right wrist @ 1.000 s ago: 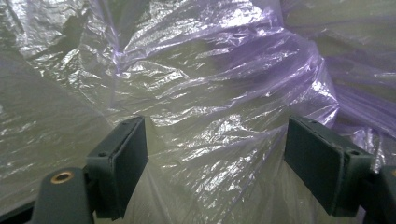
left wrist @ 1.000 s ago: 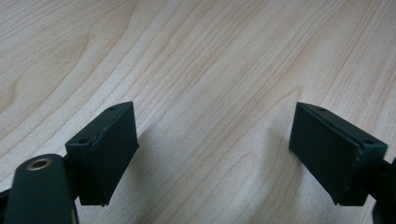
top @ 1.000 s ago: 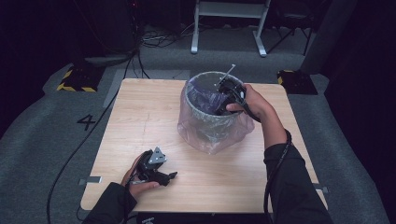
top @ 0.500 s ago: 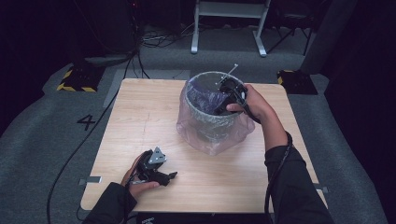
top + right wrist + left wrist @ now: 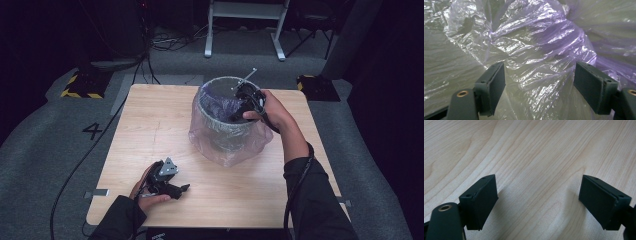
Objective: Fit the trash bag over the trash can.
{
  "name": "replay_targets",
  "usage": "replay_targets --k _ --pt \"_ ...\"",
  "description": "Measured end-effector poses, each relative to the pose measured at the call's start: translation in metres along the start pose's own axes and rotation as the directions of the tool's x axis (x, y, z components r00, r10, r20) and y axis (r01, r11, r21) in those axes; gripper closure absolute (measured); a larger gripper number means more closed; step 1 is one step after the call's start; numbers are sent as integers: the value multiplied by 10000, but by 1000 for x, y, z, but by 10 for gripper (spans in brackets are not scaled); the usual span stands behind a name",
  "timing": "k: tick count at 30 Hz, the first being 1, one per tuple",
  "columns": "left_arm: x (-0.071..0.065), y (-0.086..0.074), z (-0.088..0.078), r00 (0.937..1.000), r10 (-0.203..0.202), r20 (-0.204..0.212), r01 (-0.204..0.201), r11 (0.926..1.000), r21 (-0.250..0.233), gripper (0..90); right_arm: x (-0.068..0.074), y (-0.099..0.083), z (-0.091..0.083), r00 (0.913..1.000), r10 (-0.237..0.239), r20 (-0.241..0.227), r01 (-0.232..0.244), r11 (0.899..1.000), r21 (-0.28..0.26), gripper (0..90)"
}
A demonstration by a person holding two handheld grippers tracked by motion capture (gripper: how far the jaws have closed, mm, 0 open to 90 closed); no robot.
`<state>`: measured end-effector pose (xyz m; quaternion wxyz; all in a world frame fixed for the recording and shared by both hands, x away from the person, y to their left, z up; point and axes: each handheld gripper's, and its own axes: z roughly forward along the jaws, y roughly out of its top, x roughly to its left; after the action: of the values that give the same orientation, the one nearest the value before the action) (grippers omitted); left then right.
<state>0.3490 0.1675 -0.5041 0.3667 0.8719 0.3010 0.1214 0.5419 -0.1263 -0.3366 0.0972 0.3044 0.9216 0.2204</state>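
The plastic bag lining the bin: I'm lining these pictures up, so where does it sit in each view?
High view: the plastic bag drapes over the bin at the table's middle right, with the right gripper dipped into its mouth.
Left gripper view: not in it; bare wooden table between open jaws.
Right gripper view: crinkled bag right behind the open jaws, nothing clamped.
Shared landmark: the wooden table in the high and left gripper views.

Right gripper (image 5: 539,82) jaws just reopening slightly inside bag (image 5: 534,45); nothing clasped
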Motion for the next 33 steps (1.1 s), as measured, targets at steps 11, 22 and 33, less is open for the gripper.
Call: replay_targets --k 11,22,33 --pt "0 0 0 10000 -1 -9 1 10000 -8 150 0 -2 -8 9998 73 -183 -83 9983 -569 283" --pt "-1 0 0 10000 25 -44 -25 10000 -4 155 2 -6 -11 9996 -133 244 162 9922 -1238 208" --pt "-1 0 0 10000 25 -17 -26 10000 -6 153 3 -9 -16 9975 -17 706 162 9785 -2057 214"
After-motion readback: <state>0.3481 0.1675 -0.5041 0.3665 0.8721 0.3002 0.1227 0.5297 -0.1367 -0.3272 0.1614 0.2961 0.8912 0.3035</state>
